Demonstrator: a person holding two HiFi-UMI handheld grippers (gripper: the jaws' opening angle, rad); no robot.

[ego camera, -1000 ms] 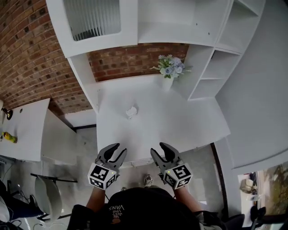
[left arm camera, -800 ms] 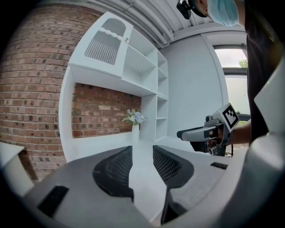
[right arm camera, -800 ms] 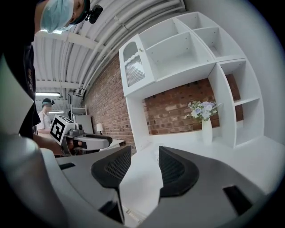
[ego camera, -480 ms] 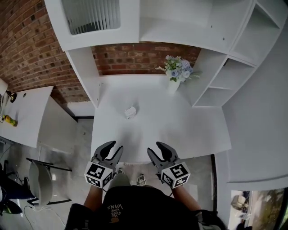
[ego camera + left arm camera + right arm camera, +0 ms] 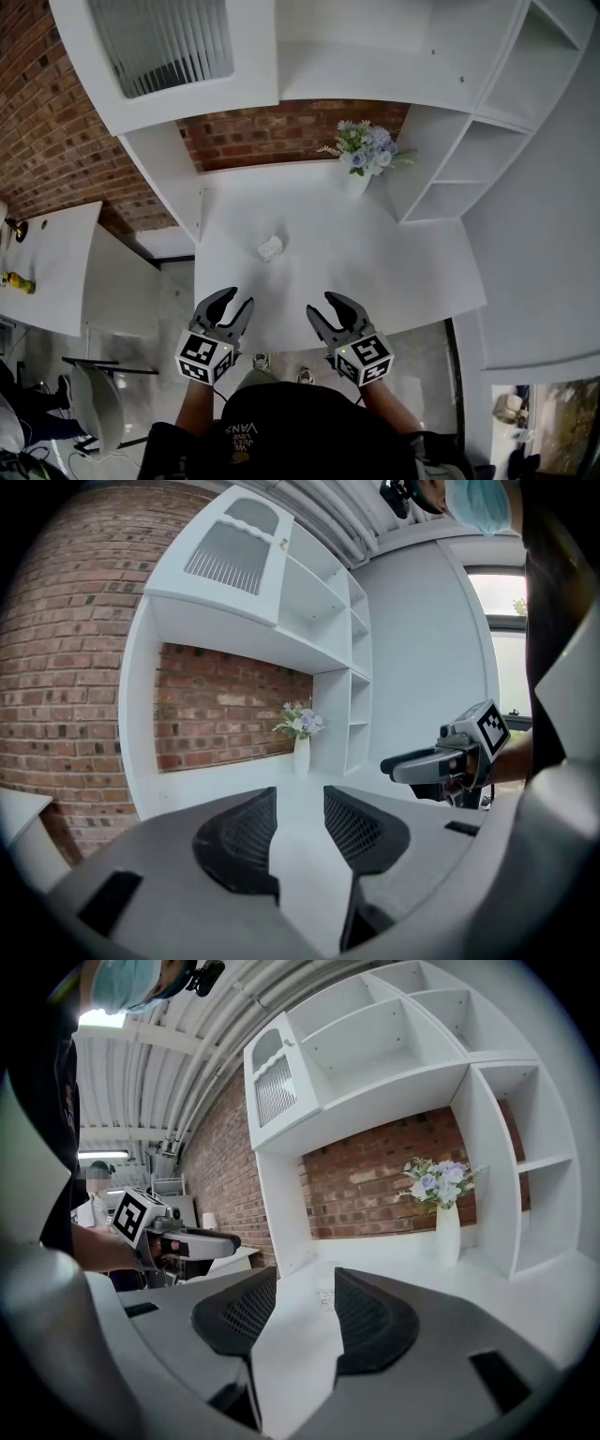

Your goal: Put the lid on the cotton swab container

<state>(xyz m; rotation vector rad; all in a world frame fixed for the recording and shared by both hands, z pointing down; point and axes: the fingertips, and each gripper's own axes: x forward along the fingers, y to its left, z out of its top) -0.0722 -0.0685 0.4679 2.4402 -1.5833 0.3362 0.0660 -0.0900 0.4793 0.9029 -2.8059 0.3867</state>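
A small white container (image 5: pixel 270 248) stands on the white desk (image 5: pixel 375 253), left of its middle; from here I cannot tell a lid from the body. In the right gripper view the container (image 5: pixel 325 1297) shows far off between the jaws. My left gripper (image 5: pixel 236 300) hovers at the desk's near edge, open, and its jaws have just been opening a little further with nothing between them (image 5: pixel 300 803). My right gripper (image 5: pixel 323 305) is beside it at the same edge, open and empty (image 5: pixel 305 1288). Each gripper view shows the other gripper to the side.
A white vase of pale flowers (image 5: pixel 361 155) stands at the back of the desk against the brick wall. White shelving (image 5: pixel 487 112) rises at the right and a cabinet (image 5: pixel 169 56) overhangs the left. A second white table (image 5: pixel 47 272) is off to the left.
Both grippers have moved forward, from over the floor to the desk's near edge. The small container has not moved on the desk.
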